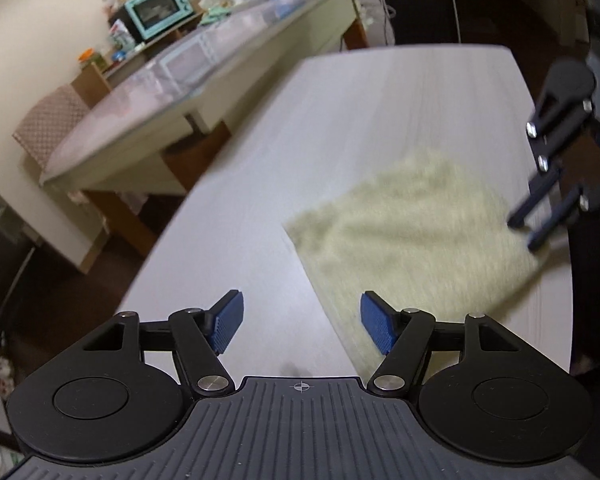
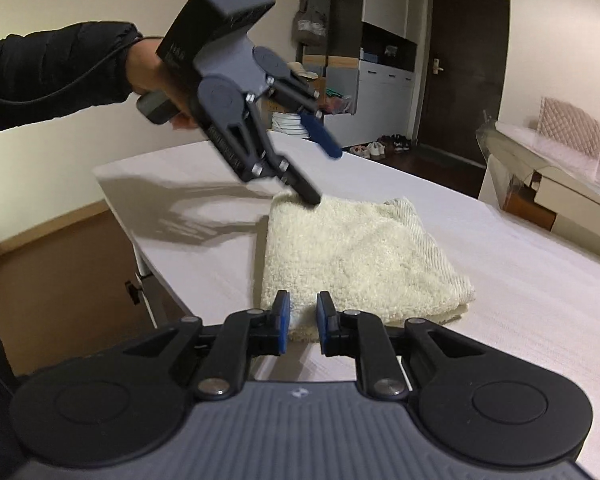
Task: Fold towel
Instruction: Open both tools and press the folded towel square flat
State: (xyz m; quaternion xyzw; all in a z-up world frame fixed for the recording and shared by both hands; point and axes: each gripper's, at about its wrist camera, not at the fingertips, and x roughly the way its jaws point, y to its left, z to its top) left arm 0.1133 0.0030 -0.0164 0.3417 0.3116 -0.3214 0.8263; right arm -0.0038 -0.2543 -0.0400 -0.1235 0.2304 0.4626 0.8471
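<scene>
A lived-in home: toaster oven (image 1: pixel 159 8) and jars on the sideboard, shoes (image 2: pixel 380 146) by the door (image 2: pixel 460 60)

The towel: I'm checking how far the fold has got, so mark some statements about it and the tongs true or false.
1. The towel lies folded on the white table. True.
2. The left tongs are clamped on the towel. False: the jaws are spread wide and hold nothing.
3. The right tongs have a gap between their blue pads. True, a narrow one, with nothing gripped.
4. The towel is dark blue. False: it is cream.
5. A teal toaster oven stands in the background of the left wrist view. True.
</scene>
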